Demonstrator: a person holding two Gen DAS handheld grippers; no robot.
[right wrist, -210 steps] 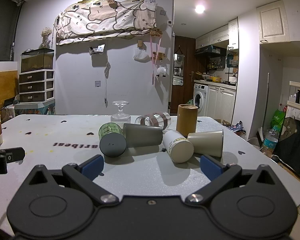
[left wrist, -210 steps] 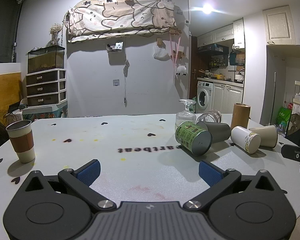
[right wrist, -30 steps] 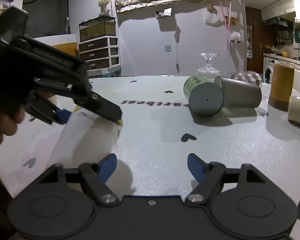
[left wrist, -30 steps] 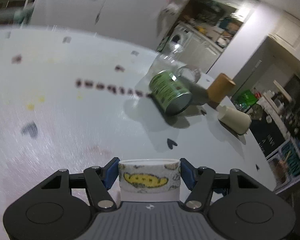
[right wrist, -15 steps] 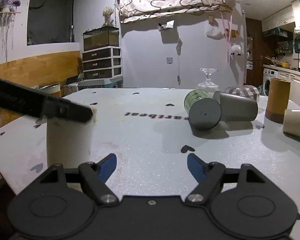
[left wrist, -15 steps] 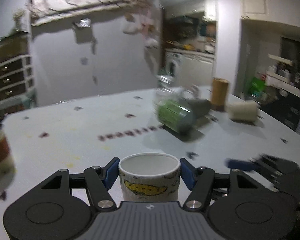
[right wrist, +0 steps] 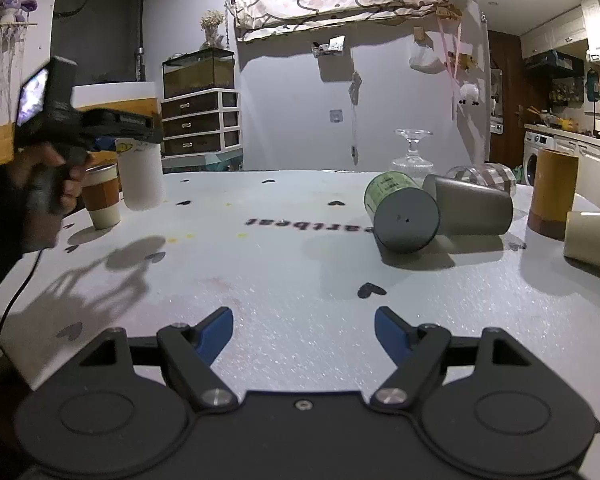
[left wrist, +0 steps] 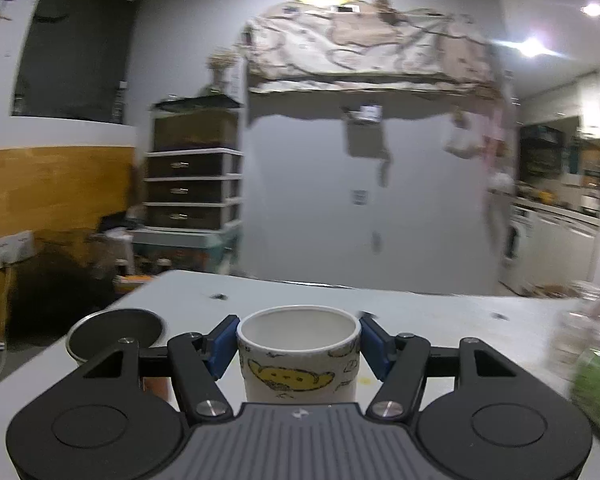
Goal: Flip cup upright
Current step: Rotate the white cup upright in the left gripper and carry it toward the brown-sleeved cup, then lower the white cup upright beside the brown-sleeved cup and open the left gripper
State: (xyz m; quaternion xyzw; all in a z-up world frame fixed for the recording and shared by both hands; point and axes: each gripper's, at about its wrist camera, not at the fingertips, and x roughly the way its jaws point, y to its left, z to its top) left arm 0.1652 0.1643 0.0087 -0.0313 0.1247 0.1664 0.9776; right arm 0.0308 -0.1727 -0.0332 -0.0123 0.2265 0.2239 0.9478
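We hold paper cup (left wrist: 298, 354) upright, clamped in left gripper (left wrist: 298, 344) above bench (right wrist: 300, 264); right gripper (right wrist: 304, 330) spread, empty. Risk: set-down beside sleeved cup (right wrist: 101, 196) knocks it.

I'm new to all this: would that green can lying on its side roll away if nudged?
Probably. The green can lies on its round side on the smooth table, so a sideways nudge should roll it. The grey cup seems to touch it, likely stopping it that way. Weight can't be judged.
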